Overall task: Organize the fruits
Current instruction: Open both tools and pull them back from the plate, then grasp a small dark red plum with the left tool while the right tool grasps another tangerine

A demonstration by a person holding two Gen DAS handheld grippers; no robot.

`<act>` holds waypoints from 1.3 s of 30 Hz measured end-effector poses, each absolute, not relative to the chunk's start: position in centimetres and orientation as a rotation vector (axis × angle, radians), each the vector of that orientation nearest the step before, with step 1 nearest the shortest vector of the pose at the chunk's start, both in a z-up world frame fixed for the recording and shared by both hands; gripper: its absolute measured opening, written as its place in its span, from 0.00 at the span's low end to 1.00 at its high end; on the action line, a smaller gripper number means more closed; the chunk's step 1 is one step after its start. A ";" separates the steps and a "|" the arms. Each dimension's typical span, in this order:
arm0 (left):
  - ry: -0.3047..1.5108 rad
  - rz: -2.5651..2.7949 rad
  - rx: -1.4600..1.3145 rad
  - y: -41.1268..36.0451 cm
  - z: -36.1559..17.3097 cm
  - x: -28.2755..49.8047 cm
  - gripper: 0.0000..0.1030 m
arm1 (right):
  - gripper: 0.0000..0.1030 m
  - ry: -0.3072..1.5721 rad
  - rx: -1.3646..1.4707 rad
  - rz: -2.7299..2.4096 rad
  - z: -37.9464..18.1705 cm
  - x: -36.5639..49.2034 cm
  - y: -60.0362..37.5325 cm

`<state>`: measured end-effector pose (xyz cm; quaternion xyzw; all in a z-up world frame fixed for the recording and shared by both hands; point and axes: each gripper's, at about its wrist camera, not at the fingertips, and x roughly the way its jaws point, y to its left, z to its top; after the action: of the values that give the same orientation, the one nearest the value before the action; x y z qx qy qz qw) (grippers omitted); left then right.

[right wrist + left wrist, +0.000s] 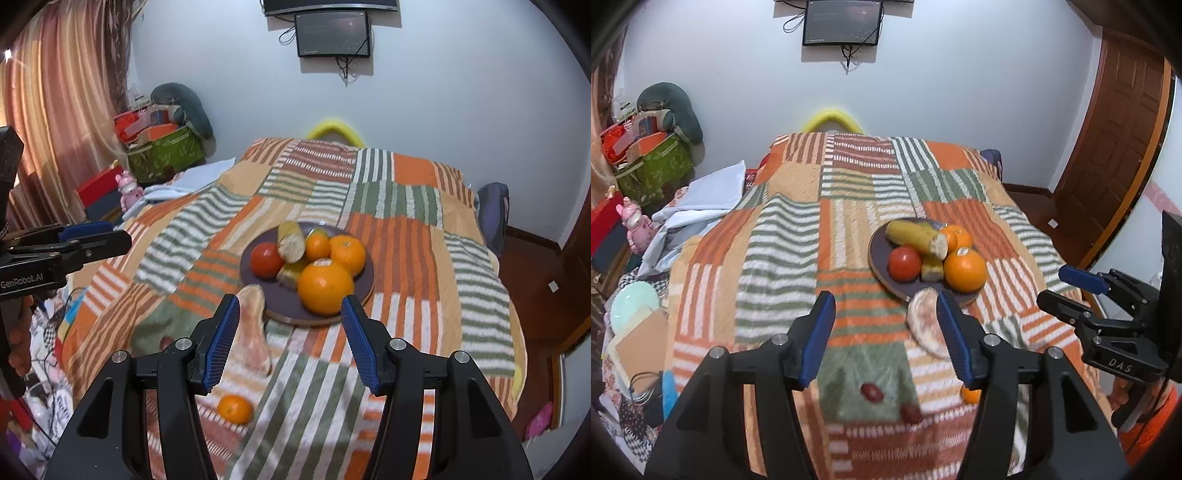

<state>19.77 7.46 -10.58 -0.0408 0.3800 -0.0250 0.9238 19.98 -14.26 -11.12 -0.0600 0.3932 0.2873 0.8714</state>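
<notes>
My left gripper gapes empty; pomelo wedge just inside its right finger. Right gripper wide apart too, plate of fruit just ahead, small orange below. Striped quilt, bedroom wall beyond.

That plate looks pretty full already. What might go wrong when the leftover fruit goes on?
1. The plate sits on a soft blanket and is crowded; the big orange sits right at its near rim and might roll off if nudged.
2. The pomelo wedge leans on the plate's rim, so lifting it may jog the plate.
3. The small tangerine and two dark red fruits could roll on the blanket when pinched.
</notes>
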 end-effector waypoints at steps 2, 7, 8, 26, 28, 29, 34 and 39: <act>0.792 -0.047 -0.080 7.7 -11.1 18.7 0.58 | 0.52 0.830 -0.140 0.598 -11.4 19.0 -14.0; 0.845 -0.038 -0.060 8.2 -13.3 17.3 0.60 | 0.52 0.872 -0.138 0.609 -12.8 17.2 -13.4; 0.856 -0.037 -0.060 8.2 -13.8 17.2 0.60 | 0.52 0.880 -0.140 0.610 -13.1 17.0 -13.3; 1.006 -0.116 -0.068 8.2 -22.5 17.9 0.49 | 0.52 1.077 -0.172 0.632 -20.6 15.4 -10.8; 1.018 -0.121 -0.068 8.0 -23.1 18.2 0.48 | 0.49 1.083 -0.179 0.636 -21.0 15.3 -10.7; 1.021 -0.123 -0.068 8.0 -23.4 18.4 0.48 | 0.45 1.083 -0.181 0.637 -21.1 15.3 -10.6; 1.030 -0.130 -0.072 7.8 -24.2 19.3 0.43 | 0.35 1.104 -0.162 0.645 -21.7 15.3 -10.7; 1.031 -0.125 -0.087 8.0 -24.9 20.1 0.29 | 0.31 1.102 -0.151 0.657 -21.6 15.5 -10.7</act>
<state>20.12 8.02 -24.94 -0.0414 0.4923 -0.0596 0.8674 15.49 -10.66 -21.59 -0.0705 0.5133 0.3063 0.7986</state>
